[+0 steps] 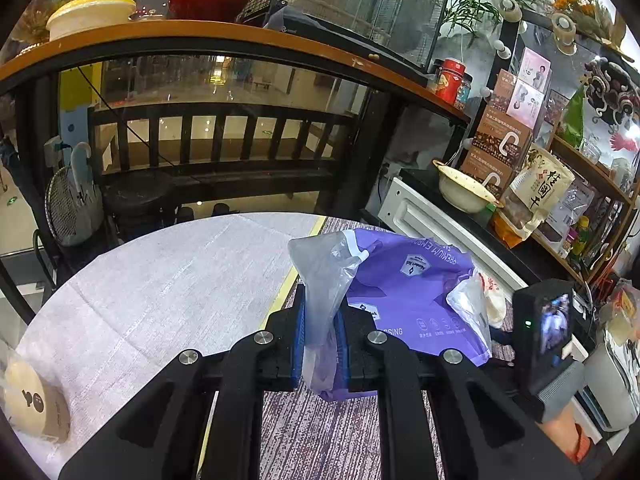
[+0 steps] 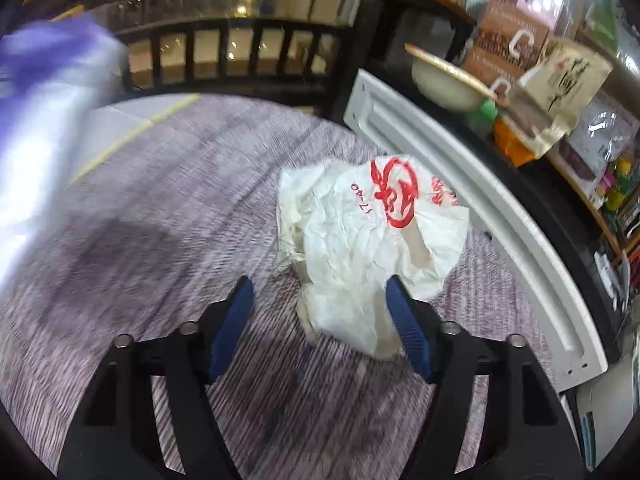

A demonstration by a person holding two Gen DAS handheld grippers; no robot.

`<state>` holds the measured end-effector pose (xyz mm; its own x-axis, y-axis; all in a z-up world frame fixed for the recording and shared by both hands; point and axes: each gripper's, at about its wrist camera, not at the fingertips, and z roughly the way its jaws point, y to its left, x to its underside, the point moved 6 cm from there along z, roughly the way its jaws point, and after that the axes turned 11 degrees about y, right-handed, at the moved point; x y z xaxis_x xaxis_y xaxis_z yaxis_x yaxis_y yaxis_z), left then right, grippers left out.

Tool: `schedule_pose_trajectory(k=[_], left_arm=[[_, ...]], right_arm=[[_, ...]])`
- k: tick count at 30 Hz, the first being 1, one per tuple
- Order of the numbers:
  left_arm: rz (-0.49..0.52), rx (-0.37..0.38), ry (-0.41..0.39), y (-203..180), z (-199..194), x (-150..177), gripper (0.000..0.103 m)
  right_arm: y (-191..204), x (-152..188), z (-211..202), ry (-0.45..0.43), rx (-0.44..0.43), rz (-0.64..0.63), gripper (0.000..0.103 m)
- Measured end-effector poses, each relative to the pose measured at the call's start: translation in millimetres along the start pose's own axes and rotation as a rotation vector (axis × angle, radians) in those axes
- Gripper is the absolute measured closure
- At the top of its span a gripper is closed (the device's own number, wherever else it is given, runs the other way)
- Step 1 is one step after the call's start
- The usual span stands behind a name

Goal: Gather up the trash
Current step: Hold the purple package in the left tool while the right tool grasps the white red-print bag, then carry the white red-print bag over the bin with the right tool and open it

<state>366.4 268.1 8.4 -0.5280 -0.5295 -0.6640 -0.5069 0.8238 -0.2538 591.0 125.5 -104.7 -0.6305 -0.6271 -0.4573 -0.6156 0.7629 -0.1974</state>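
Blue-padded left gripper (image 1: 320, 344), lower centre of left wrist view, clamped on clear plastic bag (image 1: 324, 276); bag edge pinched between pads, rest sticking up and drooping below jaws. Purple package (image 1: 404, 280) just behind bag, centre right, white logo and lettering, apparently inside or against the bag, cannot tell which. Crumpled white wrapper (image 1: 494, 300) at package's right edge, partly hidden. Black device with lit screen (image 1: 548, 332) lower right, gloved hand (image 1: 560, 392) beneath it. Grey cloth-covered table (image 1: 160, 292) on left, paper cup (image 1: 32, 404) at lower left edge. Striped purple-grey carpet (image 1: 320, 432) under gripper.

Right gripper (image 2: 320, 316), bottom centre of right wrist view, jaws apart, nothing pinched. Same crumpled white wrapper (image 2: 372, 248) with red print lying on carpet (image 2: 160, 240), centre frame; near end between the blue pads (image 2: 234, 328), right pad touching or just overlapping it, left pad clear. Blurred purple package (image 2: 44, 80) upper left. White panel (image 2: 460, 184) curving along right, cream bowl (image 2: 448, 84) on black counter above, cluttered shelves (image 2: 592, 152) far right. Dark wooden railing (image 2: 224, 52) across top.
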Motion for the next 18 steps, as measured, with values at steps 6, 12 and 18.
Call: schedule_pose_trajectory(k=[6, 12, 18], left_arm=[[0.0, 0.025, 0.001, -5, -4, 2, 0.089], [0.051, 0.071, -0.019, -31, -19, 7, 0.089], [0.169, 0.109, -0.02, -75, -36, 36, 0.089]], right_arm=[[-17, 9, -21, -0.044, -0.024, 0.067, 0.082], [-29, 57, -72, -0.084, -0.06, 0.108, 0.082], [-46, 132, -130, -0.124, -0.069, 0.163, 0.082]])
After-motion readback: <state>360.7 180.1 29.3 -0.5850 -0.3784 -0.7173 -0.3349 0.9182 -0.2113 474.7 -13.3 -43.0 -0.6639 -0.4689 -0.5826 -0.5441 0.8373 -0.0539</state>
